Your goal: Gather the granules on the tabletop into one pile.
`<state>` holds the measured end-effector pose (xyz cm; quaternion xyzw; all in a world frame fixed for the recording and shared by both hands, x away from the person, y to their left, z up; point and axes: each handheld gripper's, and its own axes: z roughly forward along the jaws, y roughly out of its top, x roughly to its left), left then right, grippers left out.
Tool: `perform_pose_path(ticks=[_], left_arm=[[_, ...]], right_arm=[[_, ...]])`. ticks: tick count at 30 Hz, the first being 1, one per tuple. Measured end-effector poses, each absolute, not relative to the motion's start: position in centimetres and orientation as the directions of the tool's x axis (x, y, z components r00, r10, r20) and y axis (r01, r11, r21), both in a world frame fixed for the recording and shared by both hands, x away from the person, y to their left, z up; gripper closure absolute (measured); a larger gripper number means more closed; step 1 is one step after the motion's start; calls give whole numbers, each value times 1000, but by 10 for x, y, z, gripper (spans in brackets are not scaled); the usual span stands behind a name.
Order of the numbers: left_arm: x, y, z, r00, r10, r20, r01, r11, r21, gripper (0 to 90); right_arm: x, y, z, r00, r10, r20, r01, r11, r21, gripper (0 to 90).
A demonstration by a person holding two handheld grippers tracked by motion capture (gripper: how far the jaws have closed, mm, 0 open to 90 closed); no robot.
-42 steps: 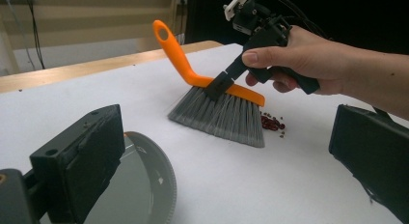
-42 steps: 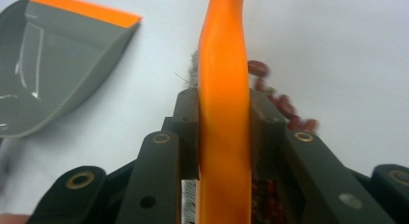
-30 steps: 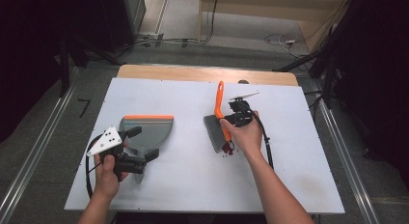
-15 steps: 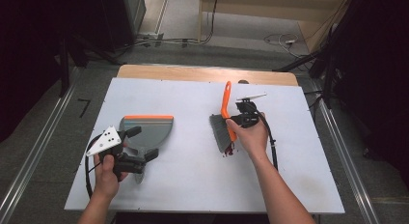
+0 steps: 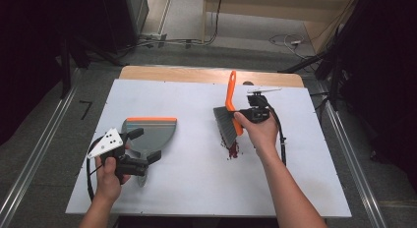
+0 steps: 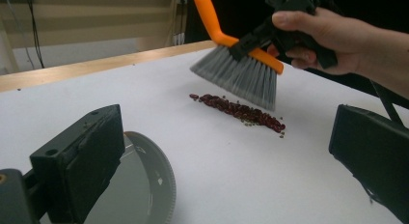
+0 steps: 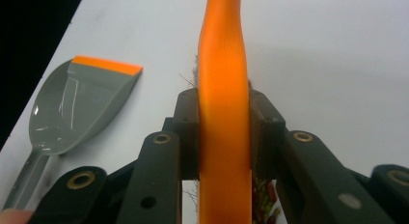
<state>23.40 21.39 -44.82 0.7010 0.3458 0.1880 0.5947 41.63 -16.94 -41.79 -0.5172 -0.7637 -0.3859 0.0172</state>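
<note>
A brush with grey bristles [image 5: 225, 126] and an orange handle [image 7: 224, 64] hangs just above the white table, and my right gripper [image 5: 242, 116] is shut on its orange back [image 7: 224, 108]. A short line of dark red beans [image 5: 232, 150] [image 6: 236, 110] lies under and in front of the bristles [image 6: 241, 77]. At the left lies a grey dustpan [image 5: 150, 135] [image 7: 72, 113] with an orange lip, its mouth facing away from me. My left gripper [image 5: 144, 145] [image 6: 226, 132] is open, its jaws spread wide over the dustpan's handle end [image 6: 149, 185].
The white tabletop [image 5: 196, 198] has a wooden strip [image 5: 196, 74] along its far edge. Dark floor, cables and metal rails surround the table. Cables trail from both grippers toward me.
The right gripper has carried the brush a little to the right, and the beans now lie beside the bristles. The left gripper has stayed over the dustpan handle.
</note>
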Motion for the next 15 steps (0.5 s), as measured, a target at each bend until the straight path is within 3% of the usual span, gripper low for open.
perform_pose_path(ticks=[8,12,15], left_arm=[[234,215,-448,688,709,-150,259,-47,965,0],[235,215,-449,688,710,-148,262,-53,963,0],[235,216,-449,687,712,-148,264,-54,963,0]], right_arm=[[443,-155,-395,-657,748,96,605,447,659,688],[456,-138,-404,-779,592,-206,348,682,643,688],[465,-125,-413,-814,486,-317,232,773,590,688]])
